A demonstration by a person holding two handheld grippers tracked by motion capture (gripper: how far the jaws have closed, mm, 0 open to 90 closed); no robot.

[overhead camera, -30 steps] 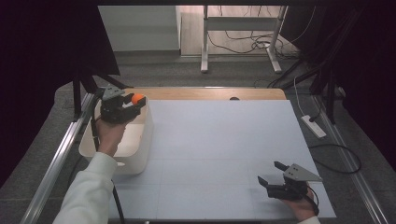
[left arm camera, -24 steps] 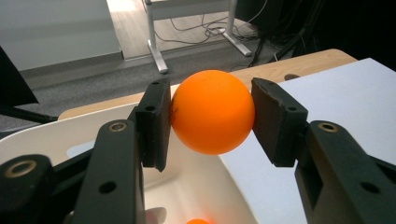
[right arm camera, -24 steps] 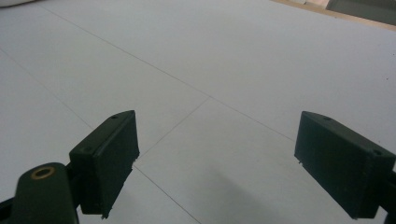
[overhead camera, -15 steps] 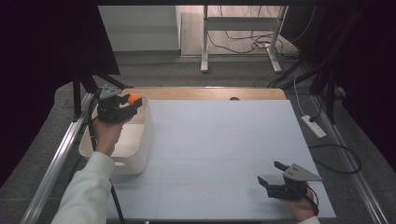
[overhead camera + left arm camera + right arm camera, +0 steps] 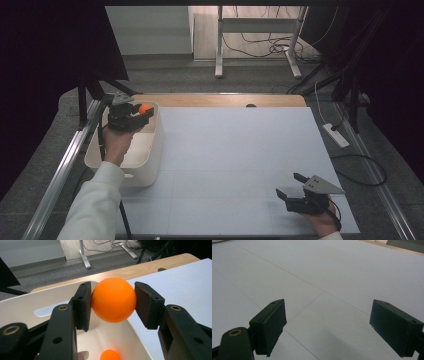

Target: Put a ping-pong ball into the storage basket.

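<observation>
- Left gripper view is showing the left tool [image 5: 113,305] clamping an orange ball [image 5: 113,300] between its two pads, one pad pressing on each side of the ball.
- High view is placing that left tool [image 5: 131,116] over the far end of the white bin [image 5: 150,165], which is sitting at the left edge of the bench [image 5: 240,160]; the ball [image 5: 145,108] is hanging above the bin's far right corner, close to the rim.
- Directly below and nearer the hand, a second orange ball [image 5: 110,355] is lying on the bin floor, so the open well is sitting straight under the held one.
- A ball has no long axis, so the relation that matters is up and down: my reading is that the ball is either being lifted out or being brought in to drop, and the pictures alone are not settling which.
- To the ball's right the bin wall [image 5: 140,345] is running close; a sideways move toward the bench needs the ball above that rim.
- The right tool [image 5: 295,192] is resting near the front right corner of the bench, well apart from the bin, with its jaws standing wide and nothing between them [image 5: 327,327].
- The left hand is plainly the nearer one; the wide white bench surface between the two tools is offering open room.
</observation>
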